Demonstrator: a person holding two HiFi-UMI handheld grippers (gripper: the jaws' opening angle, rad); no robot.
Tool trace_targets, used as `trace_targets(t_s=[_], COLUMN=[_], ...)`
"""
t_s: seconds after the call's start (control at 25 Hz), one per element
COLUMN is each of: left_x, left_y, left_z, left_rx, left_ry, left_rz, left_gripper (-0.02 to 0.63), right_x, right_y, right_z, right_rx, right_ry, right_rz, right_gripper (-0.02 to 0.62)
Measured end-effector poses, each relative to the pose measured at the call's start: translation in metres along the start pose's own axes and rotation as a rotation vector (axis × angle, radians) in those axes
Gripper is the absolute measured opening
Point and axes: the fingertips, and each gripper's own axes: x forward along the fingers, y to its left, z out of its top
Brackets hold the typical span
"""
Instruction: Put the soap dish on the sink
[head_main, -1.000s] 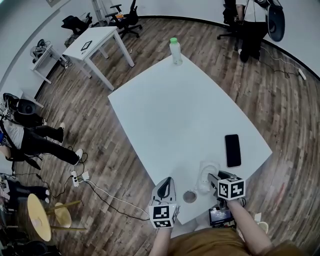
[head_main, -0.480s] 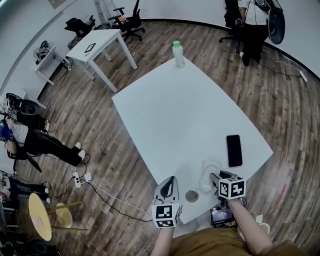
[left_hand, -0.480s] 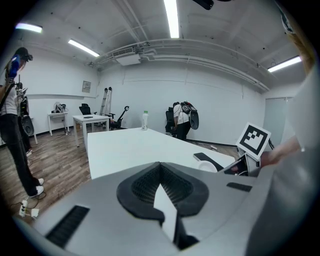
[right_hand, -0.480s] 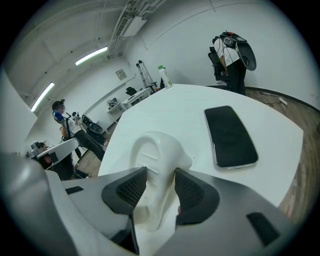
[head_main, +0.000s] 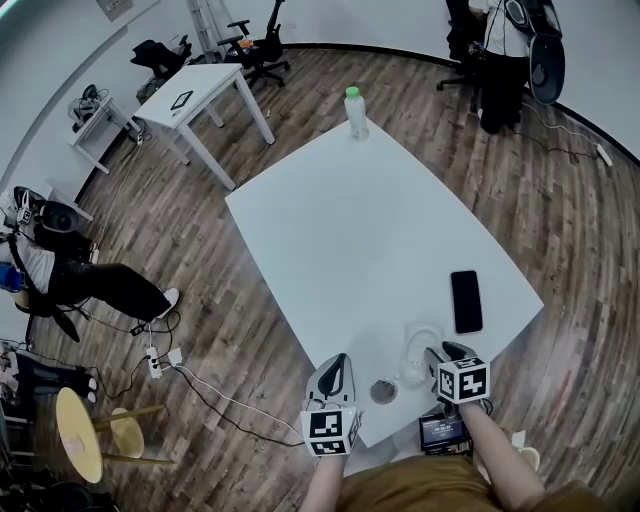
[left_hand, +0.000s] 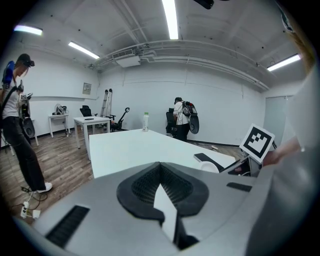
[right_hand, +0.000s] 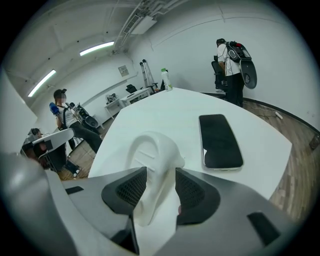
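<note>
Soap dish (right_hand: 150, 165), white ridged plastic, stands on edge at the near corner of the large white table (head_main: 350, 230), with the right claw (right_hand: 160, 176) clamped on it: in the right gripper view the dark textured pads press against its two sides. In the head view the soap dish (head_main: 418, 345) sits just ahead of the right claw (head_main: 437, 358), low over the tabletop. Compared with a second ago, neither dish nor claw has shifted in any way I can make out, so the grip looks settled while the carry has not begun.

The left claw (left_hand: 161, 167) has its jaws together with nothing between them; it hovers at the near table edge (head_main: 335, 368). Between the two claws lies a small round grey metal disc (head_main: 381, 392). Just beyond the dish rests a black slab smartphone (head_main: 465, 300), apart from it. At the far corner stands a clear plastic bottle with a green cap (head_main: 354, 112).

No sink shows in any view, so the dish's destination probably lies outside these pictures, and the next move likely means lifting and turning away from the table.
</note>
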Motion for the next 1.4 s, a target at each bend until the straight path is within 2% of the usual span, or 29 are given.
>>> trace_targets(t_s=[0.72, 0.84, 0.92, 1.4], left_x=[-0.009, -0.01, -0.011, -0.025], left_y=[-0.007, -0.01, -0.009, 0.006], left_z=[0.008, 0.01, 0.009, 0.011], left_rx=[0.018, 0.022, 0.023, 0.014], left_ry=[-0.026, -0.028, -0.028, -0.044], left_rz=[-0.029, -0.029, -0.028, -0.007], left_gripper=[0.008, 0.008, 0.008, 0.008], right_x=[-0.026, -0.034, -0.038, -0.051], right_y=[0.009, 0.009, 0.012, 0.021], right_z=[0.01, 0.016, 0.018, 0.017], right_rx=[0.014, 0.028, 0.013, -0.025], right_ry=[-0.116, -0.14, -0.155, -0.182], right_rz=[-0.019, -0.007, -0.011, -0.043], right_gripper=[0.163, 0.109, 0.009, 0.009])
